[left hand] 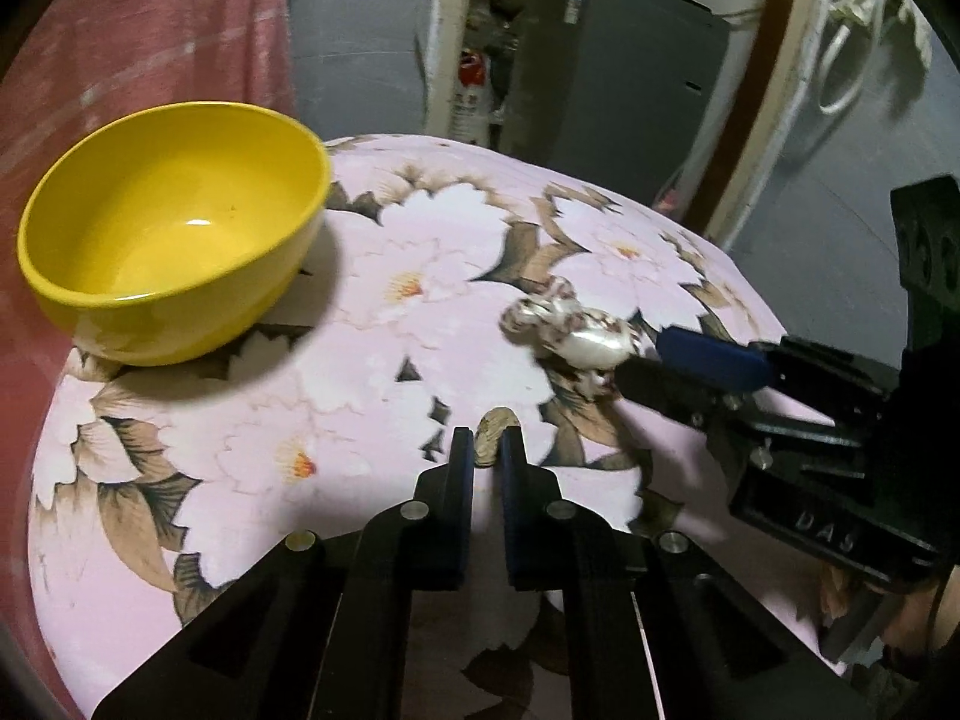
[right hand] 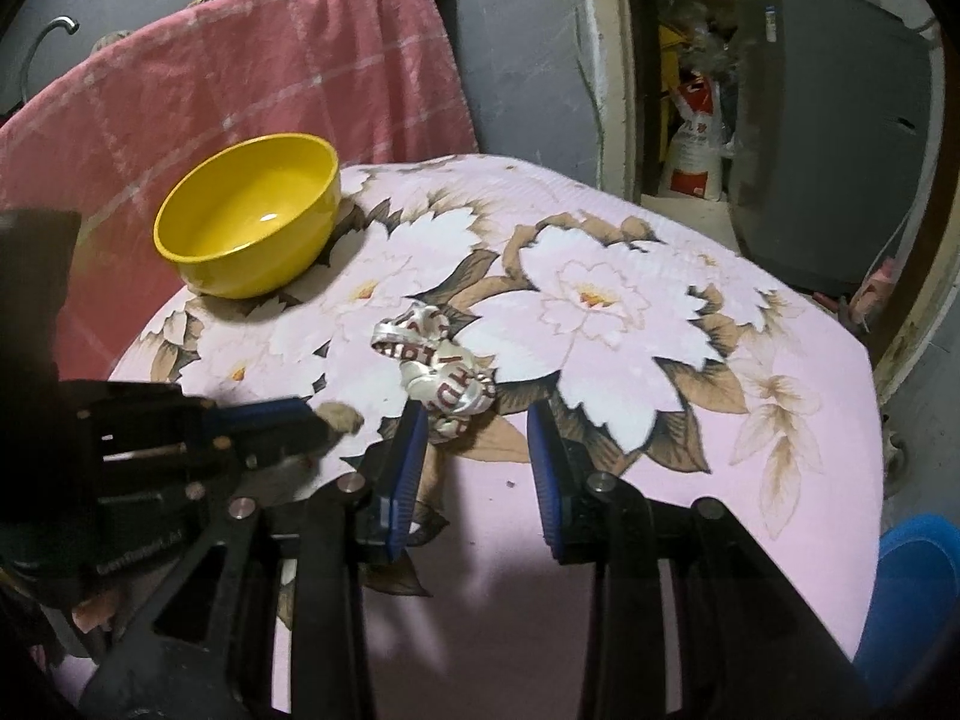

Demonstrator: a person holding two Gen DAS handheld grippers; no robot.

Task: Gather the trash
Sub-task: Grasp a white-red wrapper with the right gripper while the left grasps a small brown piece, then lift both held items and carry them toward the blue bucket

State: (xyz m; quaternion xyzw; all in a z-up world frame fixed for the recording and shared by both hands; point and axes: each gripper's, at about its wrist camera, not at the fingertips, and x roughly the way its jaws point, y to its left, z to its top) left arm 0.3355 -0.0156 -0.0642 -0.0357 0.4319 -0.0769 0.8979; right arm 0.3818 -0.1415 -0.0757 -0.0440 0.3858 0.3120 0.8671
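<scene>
A crumpled silver and red wrapper (right hand: pixel 438 369) lies on the pink floral tablecloth (right hand: pixel 720 420); it also shows in the left wrist view (left hand: pixel 570 330). My right gripper (right hand: pixel 477 414) is open, its fingertips just short of the wrapper's near end, the left finger (right hand: pixel 414 426) touching it. It shows at the right of the left wrist view (left hand: pixel 648 354). My left gripper (left hand: pixel 485 441) is nearly shut and empty, low over the cloth (left hand: pixel 360 396) to the wrapper's left; it also shows in the right wrist view (right hand: pixel 300 420). A yellow bowl (left hand: pixel 174 228) stands empty at the far left (right hand: pixel 252 222).
A red towel (right hand: pixel 240 72) hangs behind the bowl. A grey box (right hand: pixel 828 120) and a white sack (right hand: pixel 696 144) stand beyond the table's far right edge. A blue object (right hand: pixel 912 588) sits low at the right.
</scene>
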